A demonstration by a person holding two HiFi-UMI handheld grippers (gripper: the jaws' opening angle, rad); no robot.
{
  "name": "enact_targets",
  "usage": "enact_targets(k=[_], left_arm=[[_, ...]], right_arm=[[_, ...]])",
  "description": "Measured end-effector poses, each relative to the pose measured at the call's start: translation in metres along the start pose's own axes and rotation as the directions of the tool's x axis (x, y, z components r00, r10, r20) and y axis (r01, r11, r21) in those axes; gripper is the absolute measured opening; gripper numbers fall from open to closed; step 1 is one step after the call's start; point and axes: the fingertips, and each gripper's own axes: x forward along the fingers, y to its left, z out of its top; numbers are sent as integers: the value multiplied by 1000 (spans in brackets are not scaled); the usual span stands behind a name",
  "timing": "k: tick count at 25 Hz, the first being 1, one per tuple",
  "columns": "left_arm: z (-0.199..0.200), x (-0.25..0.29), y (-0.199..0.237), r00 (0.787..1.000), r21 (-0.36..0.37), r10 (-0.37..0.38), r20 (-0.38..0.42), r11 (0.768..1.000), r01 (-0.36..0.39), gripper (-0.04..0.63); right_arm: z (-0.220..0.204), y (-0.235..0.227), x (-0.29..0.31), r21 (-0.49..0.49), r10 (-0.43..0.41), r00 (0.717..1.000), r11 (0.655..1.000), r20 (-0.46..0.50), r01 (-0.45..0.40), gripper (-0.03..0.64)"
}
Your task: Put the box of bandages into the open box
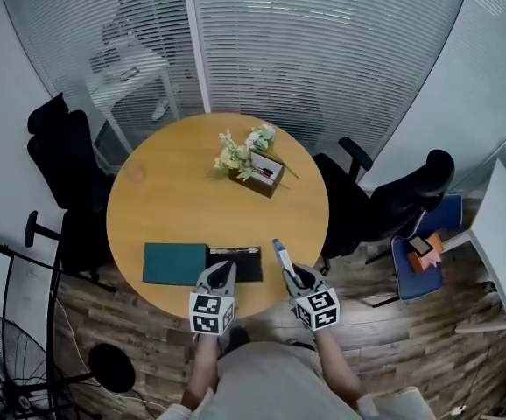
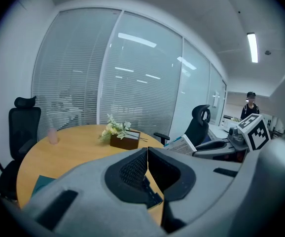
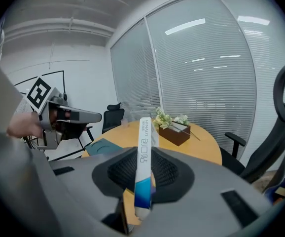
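The bandage box (image 1: 280, 257) is a thin white and blue carton, held edge-on between the pads of my right gripper (image 1: 286, 273), which is shut on it over the table's near right edge. In the right gripper view the bandage box (image 3: 143, 167) stands upright in the jaws of that gripper (image 3: 143, 154). The open black box (image 1: 236, 264) lies on the round wooden table (image 1: 174, 208) near the front, with a teal lid (image 1: 173, 263) to its left. My left gripper (image 1: 221, 272) hovers over the black box's near edge; its jaws meet (image 2: 147, 154), with nothing between them.
A brown box of flowers (image 1: 251, 160) sits at the table's middle and a pink cup (image 1: 135, 173) at its left. Black office chairs (image 1: 65, 160) (image 1: 384, 199) flank the table. A fan (image 1: 8, 366) stands on the floor at lower left. Glass walls with blinds close the back.
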Motion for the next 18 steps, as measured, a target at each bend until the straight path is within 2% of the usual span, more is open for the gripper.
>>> enact_targets(k=[5, 10, 13, 18], left_arm=[[-7, -3, 43, 1000, 0, -18, -19, 1000, 18, 11], [-17, -7, 85, 999, -14, -28, -39, 1000, 28, 11], [-28, -8, 98, 998, -21, -41, -56, 999, 39, 11], [-41, -11, 109, 996, -41, -39, -78, 999, 36, 11]], right_arm=[[6, 21, 38, -11, -17, 1000, 1000, -16, 17, 80], [20, 40, 77, -151, -8, 998, 989, -57, -1, 80], [21, 51, 95, -262, 6, 995, 965, -99, -32, 80], [15, 68, 115, -417, 43, 984, 902, -175, -113, 80]])
